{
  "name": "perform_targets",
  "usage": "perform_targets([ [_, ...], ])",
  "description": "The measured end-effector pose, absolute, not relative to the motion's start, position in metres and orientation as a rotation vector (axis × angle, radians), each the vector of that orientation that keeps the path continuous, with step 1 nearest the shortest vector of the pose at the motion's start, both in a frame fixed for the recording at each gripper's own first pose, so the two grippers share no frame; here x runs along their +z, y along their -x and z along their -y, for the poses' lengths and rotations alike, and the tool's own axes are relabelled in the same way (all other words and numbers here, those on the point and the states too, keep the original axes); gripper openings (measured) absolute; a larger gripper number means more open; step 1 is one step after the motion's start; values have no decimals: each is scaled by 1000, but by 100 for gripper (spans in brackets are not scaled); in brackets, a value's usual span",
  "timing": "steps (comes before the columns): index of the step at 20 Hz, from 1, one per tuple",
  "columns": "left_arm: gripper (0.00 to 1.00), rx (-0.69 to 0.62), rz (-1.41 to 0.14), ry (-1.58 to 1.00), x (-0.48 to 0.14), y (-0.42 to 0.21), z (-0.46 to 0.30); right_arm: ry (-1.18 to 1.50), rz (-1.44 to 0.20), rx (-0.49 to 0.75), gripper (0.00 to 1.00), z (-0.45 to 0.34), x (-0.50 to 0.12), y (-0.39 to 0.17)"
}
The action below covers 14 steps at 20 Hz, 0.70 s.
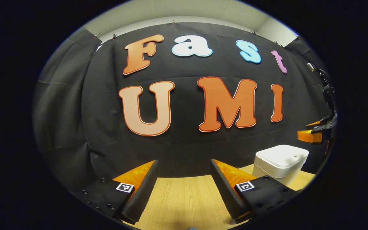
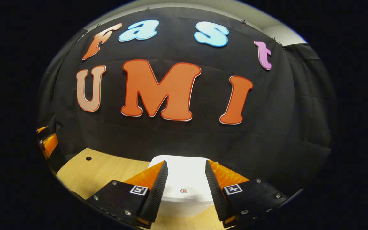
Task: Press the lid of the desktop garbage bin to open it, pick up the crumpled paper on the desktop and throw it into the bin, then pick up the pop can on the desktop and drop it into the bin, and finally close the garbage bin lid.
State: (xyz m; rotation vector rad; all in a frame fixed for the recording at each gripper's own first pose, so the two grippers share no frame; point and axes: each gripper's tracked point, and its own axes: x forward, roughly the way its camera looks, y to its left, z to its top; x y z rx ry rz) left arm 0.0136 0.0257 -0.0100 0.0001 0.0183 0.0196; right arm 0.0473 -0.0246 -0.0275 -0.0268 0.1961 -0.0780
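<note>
Left to right. The left hand-held gripper (image 1: 184, 179) hangs over bare wooden surface (image 1: 184, 198), fingers spread wide, nothing between them. It is well apart from the bin.

The garbage bin (image 1: 279, 161) stands at the right of the left gripper view, near the surface's far edge by the black cloth wall. Its lid (image 2: 184, 177) is down and lies flat. Beyond it in that view the right hand-held gripper (image 1: 315, 131) is held above the bin.

In the right gripper view the right hand-held gripper (image 2: 186, 182) is directly over the lid, fingers parted and holding nothing. A small round mark (image 2: 183, 191) sits on the lid between the fingers, near the edge closest to the camera. Whether a finger touches the lid cannot be told.

Judgement: the first step is in hand, opening the bin. The next move calls for a downward press on the lid, probably at the mark, firm enough to release it without sliding the bin.

Orientation: the bin stands upright, its opening facing up. The lid is a rounded rectangle whose long axis appears to run across the right gripper view.
</note>
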Motion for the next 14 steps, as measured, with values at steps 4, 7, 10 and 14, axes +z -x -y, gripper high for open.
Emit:
perform_targets([
  [4,100,33,-31,2,-14,-12,-29,-15,-267,-89,40,28,-48,-54],
  [7,100,46,-40,1,-18,-10,-33,-22,-300,-90,14,31,-58,-57],
  [10,100,54,-55,6,-22,-10,-34,-16,-316,-66,1,27,-64,-58],
  [14,100,61,-65,3,-23,-10,-37,-5,-358,-58,1,25,-77,-59],
])
